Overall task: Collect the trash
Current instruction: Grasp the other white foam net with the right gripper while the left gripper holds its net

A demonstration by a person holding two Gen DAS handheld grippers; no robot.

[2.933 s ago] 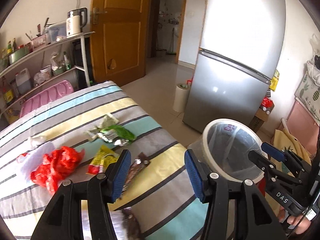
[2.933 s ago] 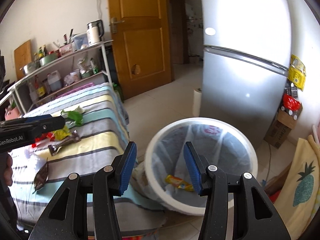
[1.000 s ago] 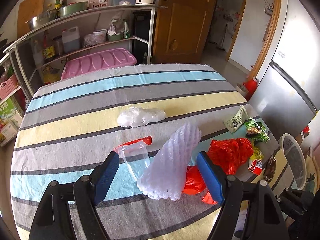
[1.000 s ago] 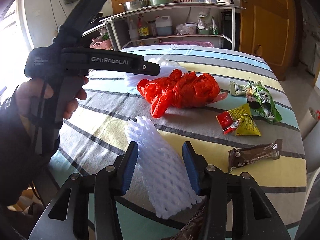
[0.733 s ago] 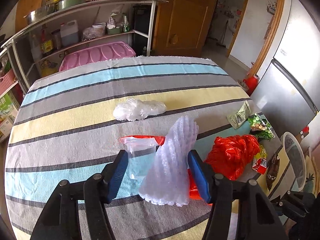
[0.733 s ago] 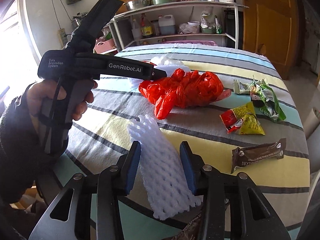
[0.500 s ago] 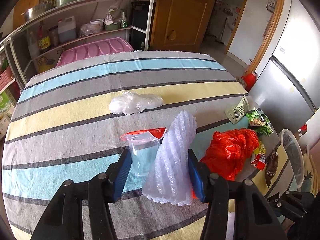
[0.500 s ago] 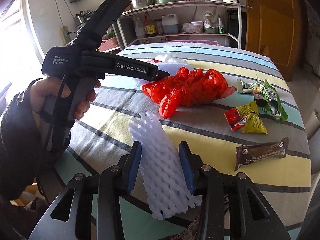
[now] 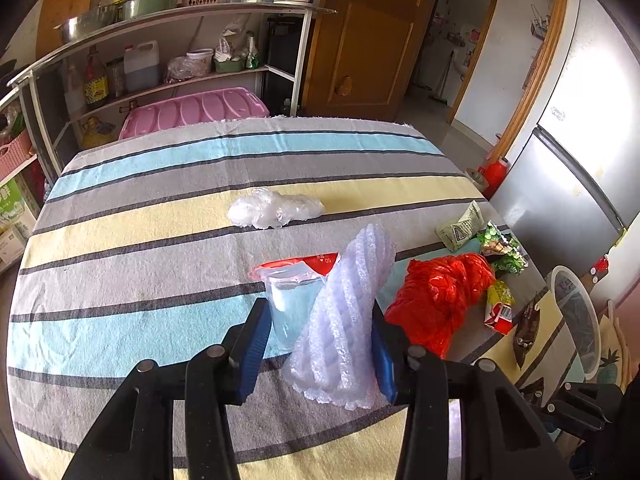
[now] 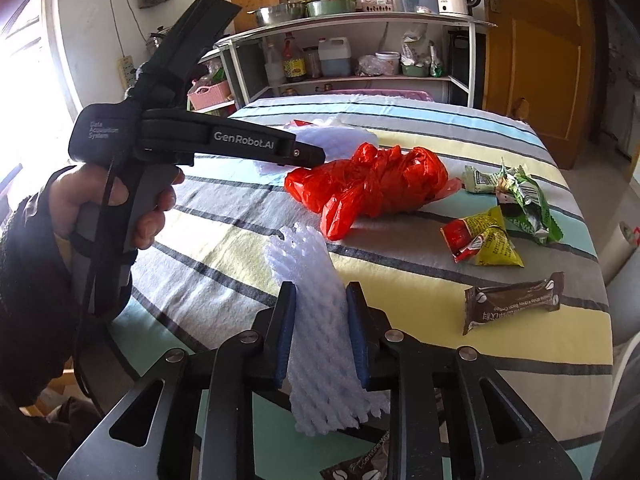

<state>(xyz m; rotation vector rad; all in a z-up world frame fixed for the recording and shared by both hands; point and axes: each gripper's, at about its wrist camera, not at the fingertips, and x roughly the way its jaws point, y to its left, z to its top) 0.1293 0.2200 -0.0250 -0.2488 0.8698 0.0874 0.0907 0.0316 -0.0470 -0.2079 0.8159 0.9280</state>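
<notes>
Left wrist view: the left gripper [image 9: 318,314] has just been closing and is now narrow, its right pad against a twisted foam sleeve [image 9: 348,308] and its left pad against a clear zip bag [image 9: 288,292] caught beside it, near the middle of the striped tablecloth [image 9: 160,240]. In the right wrist view the right gripper [image 10: 320,292] has likewise just been closing and pinches a white foam net [image 10: 316,320] lying flat at the near edge.

Both pieces are soft, springy mesh that squashes without much resistance, so the squeeze probably needs to go deep before lifting, or the foam may slide out. The clear bag is slick film with a red strip; it looks only half caught and could drop on the lift.

A crumpled red plastic bag [image 10: 372,184] lies just right of the sleeve, and glossy, creased snack wrappers sit further right. The round white-rimmed bin [image 9: 560,269] stands off the table's right side.
</notes>
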